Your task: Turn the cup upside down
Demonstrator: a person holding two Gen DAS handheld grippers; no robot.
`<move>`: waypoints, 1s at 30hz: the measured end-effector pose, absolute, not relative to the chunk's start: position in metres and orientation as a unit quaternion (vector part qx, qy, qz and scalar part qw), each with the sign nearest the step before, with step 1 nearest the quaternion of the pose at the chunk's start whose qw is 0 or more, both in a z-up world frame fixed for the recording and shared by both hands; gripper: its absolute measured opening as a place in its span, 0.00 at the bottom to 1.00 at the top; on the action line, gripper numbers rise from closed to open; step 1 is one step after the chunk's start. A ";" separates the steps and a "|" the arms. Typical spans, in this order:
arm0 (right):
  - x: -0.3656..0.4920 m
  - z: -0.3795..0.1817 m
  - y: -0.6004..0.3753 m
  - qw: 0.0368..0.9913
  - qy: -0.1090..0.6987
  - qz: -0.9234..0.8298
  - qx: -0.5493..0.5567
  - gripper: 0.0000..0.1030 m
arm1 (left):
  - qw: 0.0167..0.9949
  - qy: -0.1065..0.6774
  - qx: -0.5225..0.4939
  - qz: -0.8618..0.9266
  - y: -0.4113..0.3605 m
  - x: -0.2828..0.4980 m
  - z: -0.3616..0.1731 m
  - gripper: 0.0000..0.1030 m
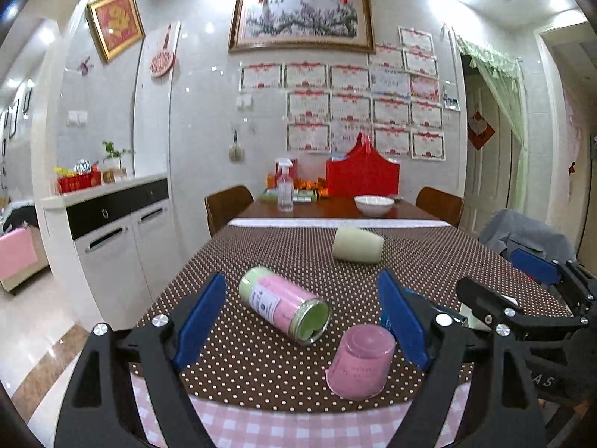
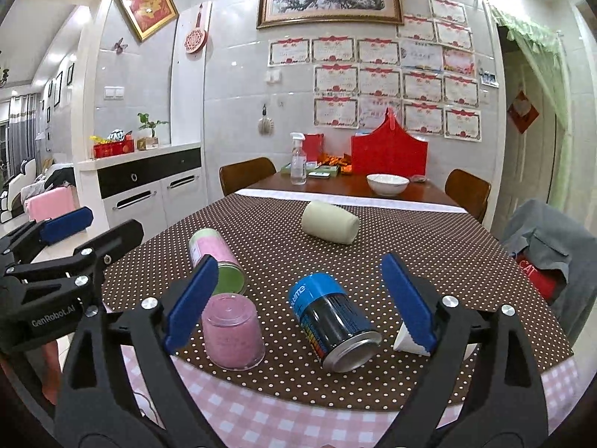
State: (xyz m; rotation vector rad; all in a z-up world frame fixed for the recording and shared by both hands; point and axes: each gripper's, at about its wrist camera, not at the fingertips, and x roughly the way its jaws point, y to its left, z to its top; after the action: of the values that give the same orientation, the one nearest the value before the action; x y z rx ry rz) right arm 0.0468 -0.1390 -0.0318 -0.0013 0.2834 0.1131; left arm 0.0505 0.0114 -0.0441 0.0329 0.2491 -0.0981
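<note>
- Pink cup [image 1: 360,367] [image 2: 233,332] sits mouth-down, base up, at the near edge of the dotted cloth [image 1: 291,257] [image 2: 429,246], right where the pink check cloth [image 1: 268,425] [image 2: 283,422] begins.
- Left gripper [image 1: 302,321] hangs over that near edge, blue pads spread wide, nothing between them; its right pad [image 1: 401,323] is just beside the cup, and I can't tell whether they touch.
- Right gripper [image 2: 302,304] is released too, jaws wide apart and holding nothing; its left pad [image 2: 190,304] overlaps the cup's upper left in the right wrist view.
- Green-and-pink can [image 1: 285,304] [image 2: 218,261] lies on its side just behind the cup, open end toward us.
- Blue-and-black can [image 2: 334,323] lies on its side to the right of the cup, near it, between the right gripper's pads in that view.
- Cream cup [image 1: 357,244] [image 2: 330,222] lies tipped over well behind the pink cup, far down the cloth.
- White bowl [image 1: 374,204] [image 2: 387,183] and spray bottle [image 1: 284,186] [image 2: 298,160] stand on bare wood beyond the cream cup.
- White scrap [image 2: 406,339] peeks out under the right gripper's right pad.
</note>
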 end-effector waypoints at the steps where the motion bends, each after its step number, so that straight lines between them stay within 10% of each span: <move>1: 0.045 -0.031 -0.139 0.989 0.136 0.055 -0.002 0.87 | 0.992 0.119 0.017 -0.049 0.011 0.049 -0.044 0.80; 30: 0.029 -0.028 -0.136 0.995 0.090 0.040 -0.015 0.92 | 0.996 0.080 0.033 -0.030 0.006 0.037 -0.042 0.80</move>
State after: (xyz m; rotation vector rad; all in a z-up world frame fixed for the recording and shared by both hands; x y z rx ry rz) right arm 0.0289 -0.1364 -0.0284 -0.0302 0.1800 0.0807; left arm 0.0372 0.0061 -0.0418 0.0671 0.1602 -0.0592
